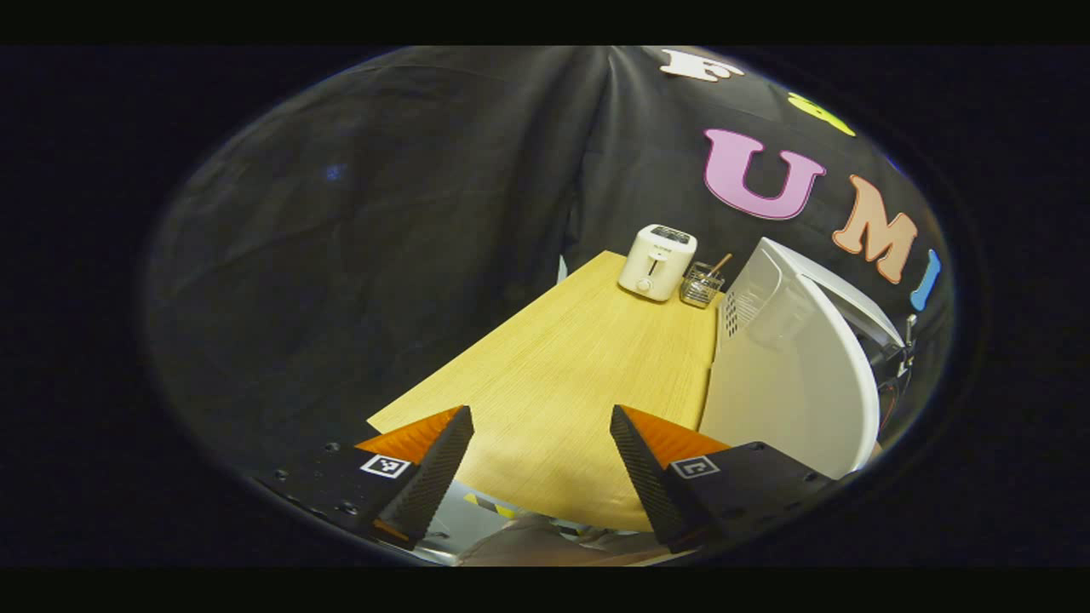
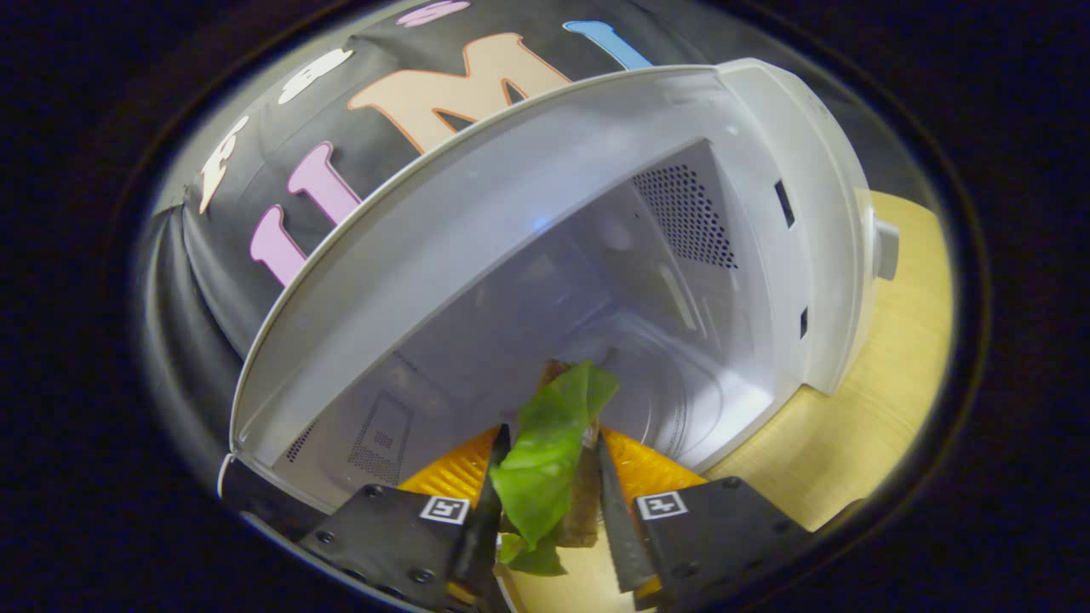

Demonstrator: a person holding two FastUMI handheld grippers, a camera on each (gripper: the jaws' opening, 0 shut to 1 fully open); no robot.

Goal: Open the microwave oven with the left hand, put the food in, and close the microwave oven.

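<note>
Holding the food pinched between both fingers, the right hand-held gripper points straight into the open cavity of the microwave oven. The food is a leafy green piece laid over something brown, perhaps bread, and the fingers press its two sides, which keeps the loose leaf from sliding off while it travels. Its far tip reaches over the threshold of the cavity, above the pale floor inside, but most of it is between the fingers at the mouth, so I judge the placing step under way and not finished. The next move probably calls for going deeper and lower before letting go, otherwise the food could drop at the lip or catch the door when it shuts.

In the left gripper view, the left hand-held gripper hangs with its fingers spread apart and nothing between them, above the near edge of the tabletop. The microwave oven stands just to its right, near the tabletop's right edge. That waiting pose makes sense: the left hand has the door to close once the food is in. A toaster and a small wire basket sit at the far corner, well apart from the work.
</note>
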